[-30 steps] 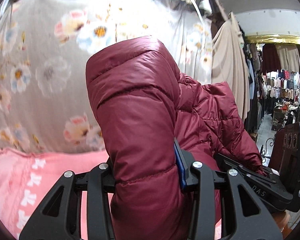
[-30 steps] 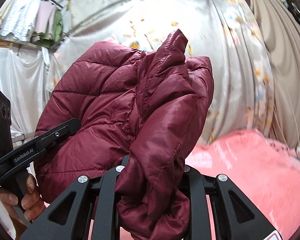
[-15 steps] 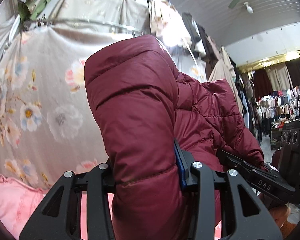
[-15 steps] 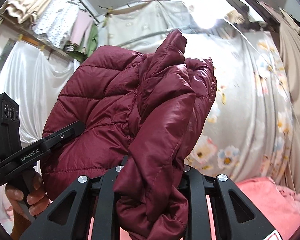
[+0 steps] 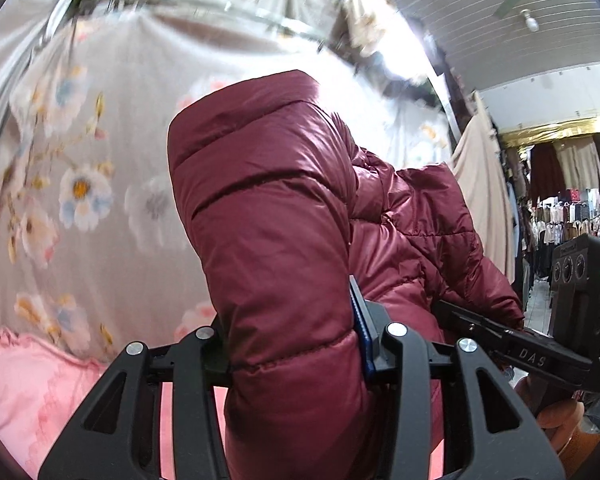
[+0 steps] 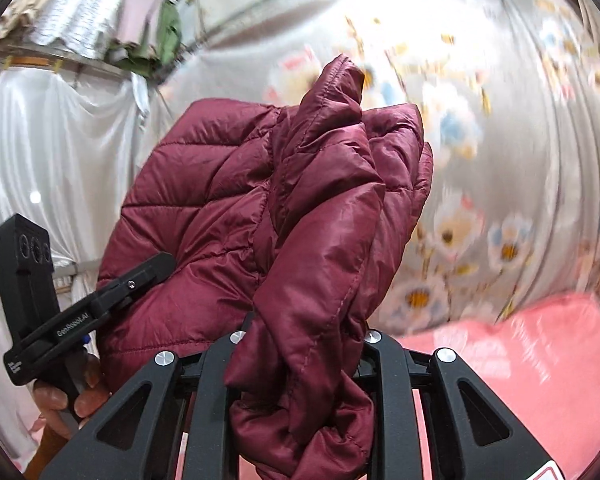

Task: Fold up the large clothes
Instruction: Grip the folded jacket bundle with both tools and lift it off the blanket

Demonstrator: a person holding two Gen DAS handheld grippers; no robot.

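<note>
Your left gripper (image 5: 292, 344) is pinching a fat fold of the red puffy jacket (image 5: 276, 240). Your right gripper (image 6: 304, 344) squeezes another bunch of it. The jacket hangs up between them, above the pink blanket (image 6: 540, 360), before the flowery curtain (image 5: 100, 160).

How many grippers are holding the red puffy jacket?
2. The left gripper is shut on one thick part of the jacket; the right gripper is shut on another bunched part.

Left hand-held gripper (image 5: 292, 344): black angular frame, silver screws (blue pad inside); bare-skinned hand (image 6: 66, 398).
</note>
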